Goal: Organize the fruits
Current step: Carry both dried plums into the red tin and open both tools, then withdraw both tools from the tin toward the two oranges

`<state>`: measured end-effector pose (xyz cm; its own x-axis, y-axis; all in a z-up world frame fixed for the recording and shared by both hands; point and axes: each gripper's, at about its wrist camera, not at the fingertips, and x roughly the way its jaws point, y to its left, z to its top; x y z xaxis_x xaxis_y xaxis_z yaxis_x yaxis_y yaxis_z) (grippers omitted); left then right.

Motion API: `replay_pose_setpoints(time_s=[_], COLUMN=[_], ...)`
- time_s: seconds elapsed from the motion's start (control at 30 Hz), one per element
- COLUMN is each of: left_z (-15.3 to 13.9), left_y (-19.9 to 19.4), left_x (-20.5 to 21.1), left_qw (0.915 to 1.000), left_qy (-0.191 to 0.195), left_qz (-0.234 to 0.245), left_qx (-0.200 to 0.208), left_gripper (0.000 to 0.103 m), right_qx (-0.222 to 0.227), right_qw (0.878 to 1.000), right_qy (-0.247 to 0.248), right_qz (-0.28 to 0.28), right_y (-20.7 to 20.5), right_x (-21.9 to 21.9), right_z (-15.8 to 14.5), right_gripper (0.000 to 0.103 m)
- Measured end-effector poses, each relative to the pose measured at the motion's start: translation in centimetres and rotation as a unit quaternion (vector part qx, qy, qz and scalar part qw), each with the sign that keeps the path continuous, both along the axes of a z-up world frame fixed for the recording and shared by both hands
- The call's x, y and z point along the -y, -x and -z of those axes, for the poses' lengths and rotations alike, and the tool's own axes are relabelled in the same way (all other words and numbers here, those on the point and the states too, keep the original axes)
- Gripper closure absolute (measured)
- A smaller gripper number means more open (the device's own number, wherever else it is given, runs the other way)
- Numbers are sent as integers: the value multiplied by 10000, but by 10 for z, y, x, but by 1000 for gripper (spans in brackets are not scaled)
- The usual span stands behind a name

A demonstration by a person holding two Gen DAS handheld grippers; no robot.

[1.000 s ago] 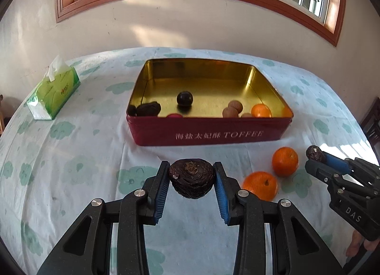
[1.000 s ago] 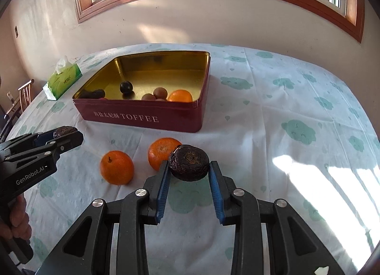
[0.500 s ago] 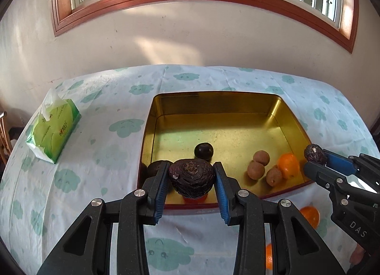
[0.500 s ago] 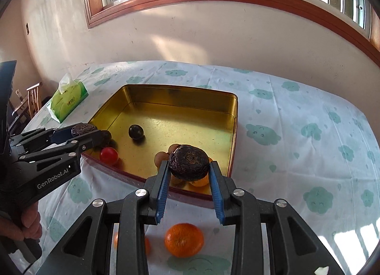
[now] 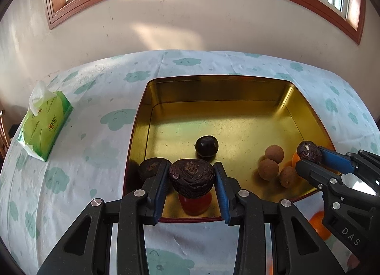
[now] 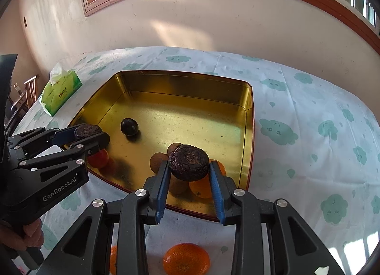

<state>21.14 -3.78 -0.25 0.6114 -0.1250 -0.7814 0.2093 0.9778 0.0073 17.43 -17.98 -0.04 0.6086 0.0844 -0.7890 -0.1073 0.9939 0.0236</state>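
Holding one wrinkled fruit in the left hand-held gripper and a second wrinkled fruit in the right hand-held gripper, we have both jaws set narrow, with the blue pads pressed on the flanks of each fruit. Both fruits hang above the near part of the tin, which stands on the surface.

Handling, as we judge it:
- The fruit is dark, dry-looking and deeply creased. We expect it to be light, with a leathery shell that gives slightly under pressure.
- The creased skin should grip the pads well, so slip is unlikely.
- The shell may dent or crack if squeezed hard. Apply only enough force to carry it.
- Take hold across the widest part, pads on opposite flanks, stem scar facing up, as both grips now show.

Already in the tin we see a smooth dark fruit, brown round fruits, a red fruit and another wrinkled one at the near left wall. Oranges lie on the surface outside it, beside the near wall.

Legible writing:
- Left gripper body, right wrist view: "GenRobot.AI".
- Right gripper body, left wrist view: "DAS".
- The green tissue pack carries printed characters that we cannot read.
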Motion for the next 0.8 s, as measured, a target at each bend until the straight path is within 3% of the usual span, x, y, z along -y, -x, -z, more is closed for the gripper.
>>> replay_pose_setpoints(time_s=[0.2, 0.3, 0.43, 0.8], left_z=[3, 3, 0, -21], left_y=[-1, 0, 4, 43], left_x=[1, 1, 2, 3], left_qw=[10000, 10000, 10000, 9998], left_qy=[-34, -23, -70, -4], left_qz=[-4, 2, 25, 88], left_qx=[-40, -45, -12, 199], left_gripper=[63, 56, 48, 47], right_qx=[9, 27, 64, 264], right_qw=[10000, 10000, 10000, 9996], right_qy=[23, 27, 38, -13], right_qz=[-6, -1, 15, 126], right_y=[-1, 0, 2, 38], right_x=[-2, -3, -5, 2], right_z=[0, 0, -2, -25], right_gripper=[70, 70, 60, 59])
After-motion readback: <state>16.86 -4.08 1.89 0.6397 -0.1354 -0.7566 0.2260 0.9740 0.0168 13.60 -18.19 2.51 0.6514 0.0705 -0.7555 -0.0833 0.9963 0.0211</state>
